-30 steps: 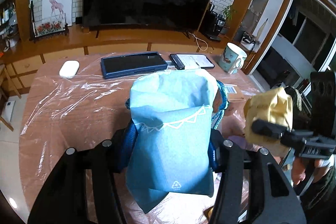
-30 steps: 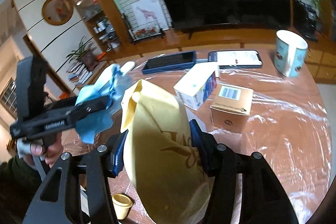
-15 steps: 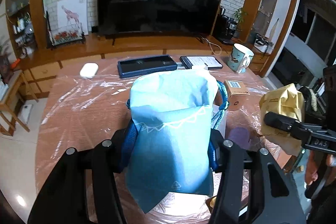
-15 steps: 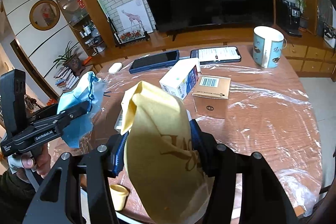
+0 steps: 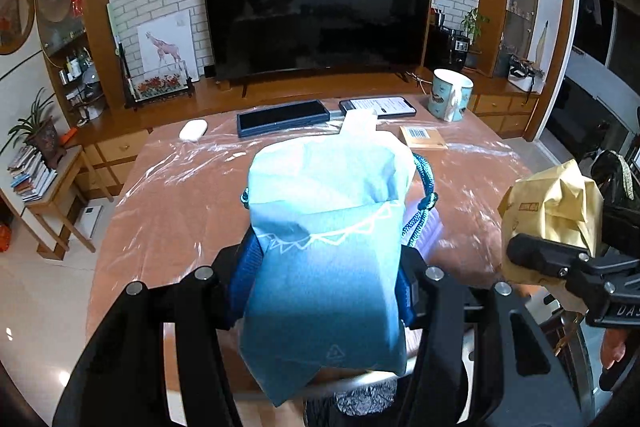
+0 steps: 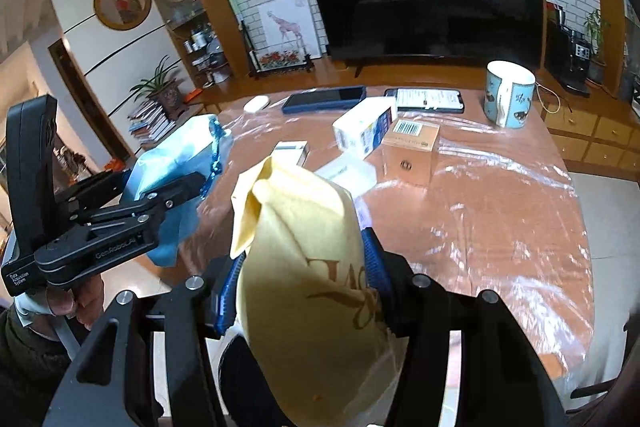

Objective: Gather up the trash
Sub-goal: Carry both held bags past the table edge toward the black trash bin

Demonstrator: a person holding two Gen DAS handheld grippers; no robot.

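change: both grippers pulled back toward table's near edge since earlier frames; more tabletop now shows ahead, bags still clamped.
left gripper: jaws pinching light blue fabric drawstring bag, blue pads pressed on its two sides.
blue bag axis: long axis runs up the left wrist view, away from camera; open mouth at far/top end, bottom corner hangs near camera; blue cord loops off its right side.
right gripper: jaws pinching crumpled yellow paper bag with brown print.
yellow bag axis: long axis roughly upright, folded top tip leaning left and away, bulk sagging below the pads.
bag position: both held in air over near edge of brown table under clear plastic sheet, side by side, apart.
hand: grips left gripper handle, dark sleeve.
count on table: 1 white-and-blue carton, 1 tan cardboard box with barcode, 1 small white box, 2 phones, 1 white mouse, 1 teal patterned mug.
far: 1 black curved TV, 1 giraffe picture.
count bags: 2.
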